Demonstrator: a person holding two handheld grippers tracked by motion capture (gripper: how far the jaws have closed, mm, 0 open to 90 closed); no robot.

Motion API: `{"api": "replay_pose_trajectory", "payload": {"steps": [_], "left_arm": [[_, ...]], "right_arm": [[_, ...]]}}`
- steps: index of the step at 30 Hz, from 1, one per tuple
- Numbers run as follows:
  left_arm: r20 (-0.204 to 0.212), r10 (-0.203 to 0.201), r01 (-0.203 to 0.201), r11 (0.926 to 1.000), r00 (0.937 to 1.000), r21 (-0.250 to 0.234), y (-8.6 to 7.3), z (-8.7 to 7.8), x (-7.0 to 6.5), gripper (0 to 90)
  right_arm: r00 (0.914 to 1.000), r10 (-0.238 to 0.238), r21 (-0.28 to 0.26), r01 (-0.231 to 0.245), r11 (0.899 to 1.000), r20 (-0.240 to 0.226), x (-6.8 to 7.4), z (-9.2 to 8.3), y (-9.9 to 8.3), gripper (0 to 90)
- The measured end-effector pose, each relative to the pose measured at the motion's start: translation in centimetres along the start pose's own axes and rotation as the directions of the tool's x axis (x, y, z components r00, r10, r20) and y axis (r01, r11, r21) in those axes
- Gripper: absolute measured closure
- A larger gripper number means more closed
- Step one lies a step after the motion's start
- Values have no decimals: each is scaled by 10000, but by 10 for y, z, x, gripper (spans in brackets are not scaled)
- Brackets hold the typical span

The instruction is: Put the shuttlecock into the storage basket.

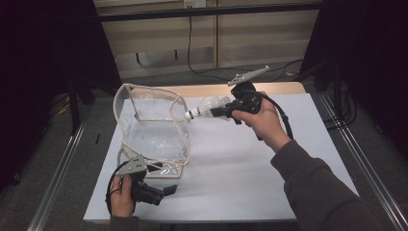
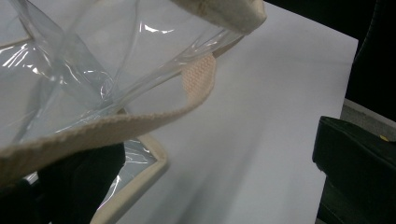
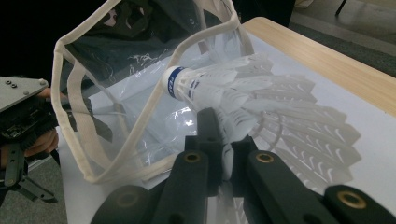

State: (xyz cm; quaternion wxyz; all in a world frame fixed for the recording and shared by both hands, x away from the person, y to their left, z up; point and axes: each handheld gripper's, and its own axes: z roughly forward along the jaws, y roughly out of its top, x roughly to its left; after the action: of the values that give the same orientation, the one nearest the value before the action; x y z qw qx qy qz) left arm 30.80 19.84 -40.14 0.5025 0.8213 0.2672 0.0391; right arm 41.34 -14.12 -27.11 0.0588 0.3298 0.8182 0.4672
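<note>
1. High view: a clear plastic bag with cream trim stands open at centre left of the frame on a white sheet. The right gripper, at upper centre, pinches a shuttlecock by its feathers, the cork end pointing left at the bag's upper rim. The shuttlecock is in the air just beside the opening, not yet inside. The left gripper, at lower left, sits at the bag's near bottom corner.

2. Left gripper view: a cream strap and clear film cross the frame from the left. Whether the jaws grip the strap I cannot tell.

3. Right gripper view: the jaws press together on the feathers at lower centre; the blue-banded cork lies just at the bag's cream rim.

Judgement: picking up is done; carrying over the rim, dropping in and letting go remain.
</note>
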Motion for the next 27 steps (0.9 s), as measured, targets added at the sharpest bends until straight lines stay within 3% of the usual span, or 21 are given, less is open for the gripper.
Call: {"api": "replay_pose_trajectory", "payload": {"steps": [27], "left_arm": [[-35, 21, -21, 10000, 10000, 90, 0, 0, 0, 23]], "right_arm": [[9991, -326, 94, 329, 9994, -258, 20, 19, 26, 884]]}}
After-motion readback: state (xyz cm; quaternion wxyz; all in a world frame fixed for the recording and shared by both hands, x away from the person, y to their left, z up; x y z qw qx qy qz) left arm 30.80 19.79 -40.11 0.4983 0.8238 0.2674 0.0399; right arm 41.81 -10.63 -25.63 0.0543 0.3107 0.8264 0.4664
